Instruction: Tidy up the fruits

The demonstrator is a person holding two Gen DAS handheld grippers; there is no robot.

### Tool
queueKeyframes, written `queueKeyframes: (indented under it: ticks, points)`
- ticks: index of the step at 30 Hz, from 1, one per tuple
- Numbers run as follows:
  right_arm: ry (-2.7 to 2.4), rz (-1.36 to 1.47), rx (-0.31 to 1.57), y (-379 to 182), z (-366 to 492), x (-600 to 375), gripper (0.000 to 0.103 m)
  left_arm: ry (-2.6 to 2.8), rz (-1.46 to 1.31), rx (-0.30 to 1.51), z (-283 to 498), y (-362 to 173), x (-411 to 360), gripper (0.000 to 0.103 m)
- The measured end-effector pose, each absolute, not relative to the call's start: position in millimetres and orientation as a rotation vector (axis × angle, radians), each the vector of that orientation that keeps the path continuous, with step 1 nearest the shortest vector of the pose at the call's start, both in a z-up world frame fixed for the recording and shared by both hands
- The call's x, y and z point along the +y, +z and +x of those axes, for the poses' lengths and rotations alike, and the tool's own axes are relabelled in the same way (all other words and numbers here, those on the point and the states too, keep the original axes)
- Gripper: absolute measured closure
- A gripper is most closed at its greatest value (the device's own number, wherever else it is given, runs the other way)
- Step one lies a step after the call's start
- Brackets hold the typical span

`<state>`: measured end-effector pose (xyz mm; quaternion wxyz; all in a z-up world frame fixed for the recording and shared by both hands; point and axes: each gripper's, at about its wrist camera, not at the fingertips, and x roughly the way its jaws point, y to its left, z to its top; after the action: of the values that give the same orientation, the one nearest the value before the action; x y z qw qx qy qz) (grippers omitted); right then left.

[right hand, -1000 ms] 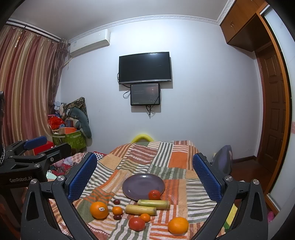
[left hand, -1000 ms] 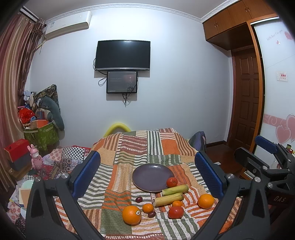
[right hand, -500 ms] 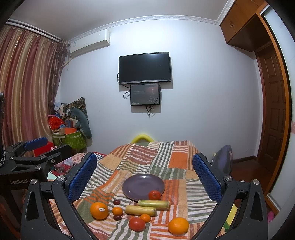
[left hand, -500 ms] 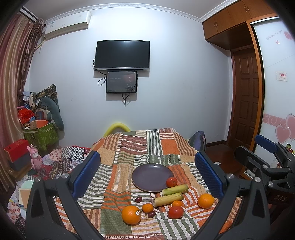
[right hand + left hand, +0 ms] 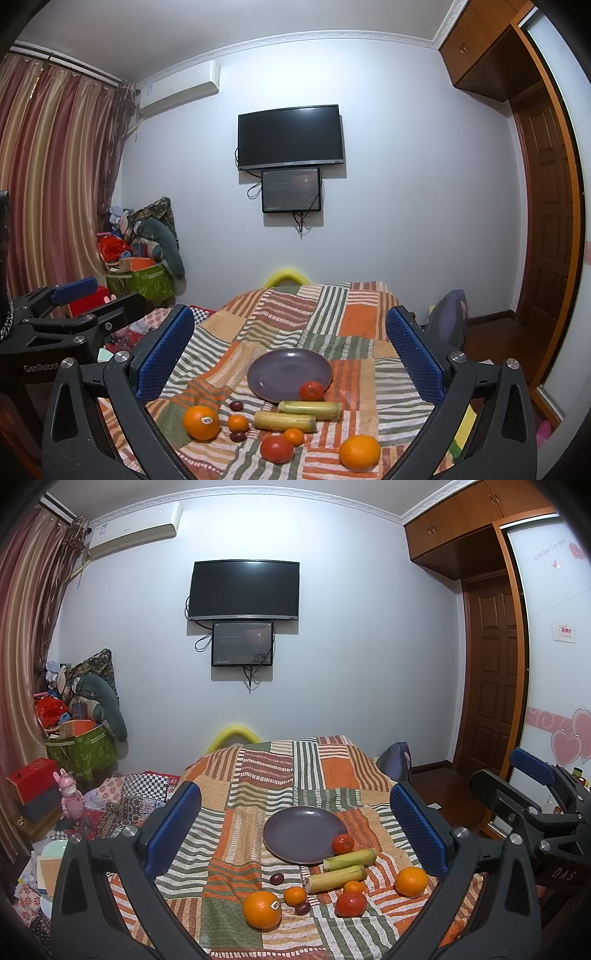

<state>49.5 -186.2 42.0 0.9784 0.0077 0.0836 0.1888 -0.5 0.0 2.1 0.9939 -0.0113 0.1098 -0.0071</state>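
Note:
A purple plate (image 5: 295, 830) (image 5: 284, 373) lies on a striped patchwork cloth (image 5: 266, 771). A red fruit (image 5: 342, 843) (image 5: 311, 390) rests at its near rim. In front lie two yellow-green stalks (image 5: 334, 878) (image 5: 284, 421), a stickered orange (image 5: 262, 909) (image 5: 201, 422), another orange (image 5: 411, 881) (image 5: 359, 453), a red tomato (image 5: 351, 904) (image 5: 277, 449), small oranges (image 5: 294, 896) and dark plums (image 5: 276, 878). My left gripper (image 5: 295, 827) and right gripper (image 5: 290, 354) are open and empty, held above the table's near side.
A wall TV (image 5: 243, 590) and a small screen (image 5: 242, 644) hang behind the table. A cluttered pile with a green box (image 5: 79, 749) stands at the left. A wooden door (image 5: 491, 686) and wardrobe are at the right. A yellow chair back (image 5: 232, 736) sits behind the table.

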Motion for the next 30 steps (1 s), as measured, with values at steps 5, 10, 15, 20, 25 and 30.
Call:
queueKeyframes:
  ticks: [5,10,15,20,25,30]
  points:
    - [0.381,0.016,0.169,42.1,49.4,-186.1,0.0,-0.017,-0.021,0.222,-0.4,1.9,-1.3,0.0]
    - [0.381,0.014,0.169,41.9,49.1,-185.8,0.0,-0.021,-0.021,0.223,0.7,1.4,-2.7,0.0]
    - [0.382,0.019,0.17,41.5,47.3,-184.7,0.0,-0.021,-0.022,0.223,0.8,1.9,-2.4,0.0]
    - [0.383,0.019,0.172,41.0,47.8,-185.0,0.0,-0.022,-0.021,0.222,1.7,1.4,-3.2,0.0]
    - [0.385,0.017,0.176,39.1,49.0,-185.0,0.0,-0.027,-0.019,0.224,1.8,1.1,-3.2,0.0]
    - [0.383,0.014,0.187,35.9,53.2,-184.9,0.0,-0.034,-0.011,0.225,3.0,-1.6,-3.1,0.0]
